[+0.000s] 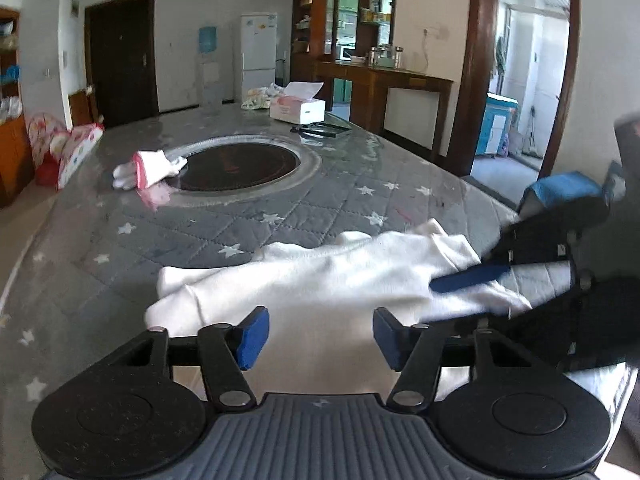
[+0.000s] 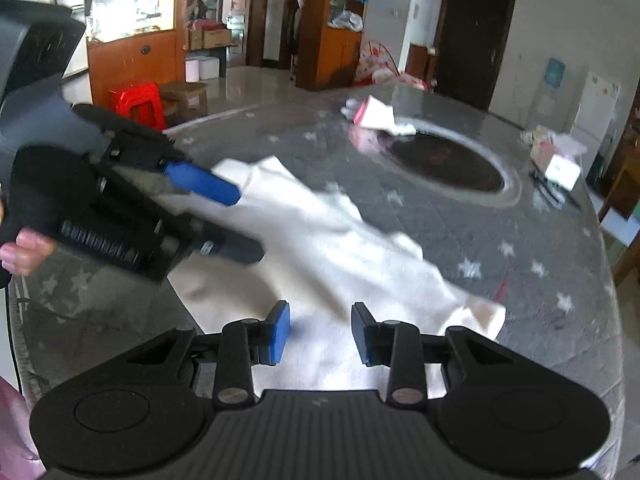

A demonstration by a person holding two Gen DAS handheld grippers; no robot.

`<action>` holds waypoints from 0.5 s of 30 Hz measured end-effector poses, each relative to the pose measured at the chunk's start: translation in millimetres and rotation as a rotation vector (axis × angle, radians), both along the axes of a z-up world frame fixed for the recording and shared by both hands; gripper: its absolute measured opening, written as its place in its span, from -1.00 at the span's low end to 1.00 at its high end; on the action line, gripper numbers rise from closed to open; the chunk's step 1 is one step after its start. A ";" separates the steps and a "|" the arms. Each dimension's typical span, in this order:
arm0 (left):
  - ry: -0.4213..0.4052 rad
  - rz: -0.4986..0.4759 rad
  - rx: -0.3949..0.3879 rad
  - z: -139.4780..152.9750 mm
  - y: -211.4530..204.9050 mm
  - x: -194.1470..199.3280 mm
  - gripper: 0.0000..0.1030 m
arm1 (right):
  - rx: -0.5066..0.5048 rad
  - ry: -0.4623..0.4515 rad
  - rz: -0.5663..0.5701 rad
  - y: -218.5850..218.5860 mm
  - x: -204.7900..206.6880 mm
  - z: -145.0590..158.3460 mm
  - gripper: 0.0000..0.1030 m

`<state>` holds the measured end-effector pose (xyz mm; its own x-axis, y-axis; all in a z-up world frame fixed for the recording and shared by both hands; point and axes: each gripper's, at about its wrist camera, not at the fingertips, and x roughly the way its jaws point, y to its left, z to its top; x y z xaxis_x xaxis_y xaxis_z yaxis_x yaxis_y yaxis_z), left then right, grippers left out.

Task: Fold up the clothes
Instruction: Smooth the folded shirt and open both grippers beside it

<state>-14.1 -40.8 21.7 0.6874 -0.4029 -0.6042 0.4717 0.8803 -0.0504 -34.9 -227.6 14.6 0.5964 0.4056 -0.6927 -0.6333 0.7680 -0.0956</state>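
A white garment (image 1: 320, 276) lies spread and rumpled on the grey star-patterned table cover (image 1: 304, 216); it also shows in the right wrist view (image 2: 320, 240). My left gripper (image 1: 320, 338) is open and empty, just above the garment's near edge. My right gripper (image 2: 320, 332) is open and empty over the garment's near part. In the left wrist view the right gripper (image 1: 472, 300) reaches in from the right over the garment. In the right wrist view the left gripper (image 2: 224, 220) reaches in from the left over it.
A small folded white and pink garment (image 1: 148, 168) lies by the round dark hotplate (image 1: 240, 166) in the table's middle. A tissue box (image 1: 298, 108) and a bundle of cloth (image 1: 260, 98) stand at the far end. The table edge (image 2: 616, 280) curves on the right.
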 end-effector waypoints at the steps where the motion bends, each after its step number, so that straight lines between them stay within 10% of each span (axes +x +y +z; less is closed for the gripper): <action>1: 0.004 0.002 0.013 -3.4 -1.6 2.4 0.12 | -0.003 0.005 0.002 -0.5 0.1 -2.3 -0.34; 15: 0.017 -0.013 0.046 -17.7 -3.5 7.4 0.02 | 0.080 0.041 -0.061 -0.5 61.4 14.8 -0.35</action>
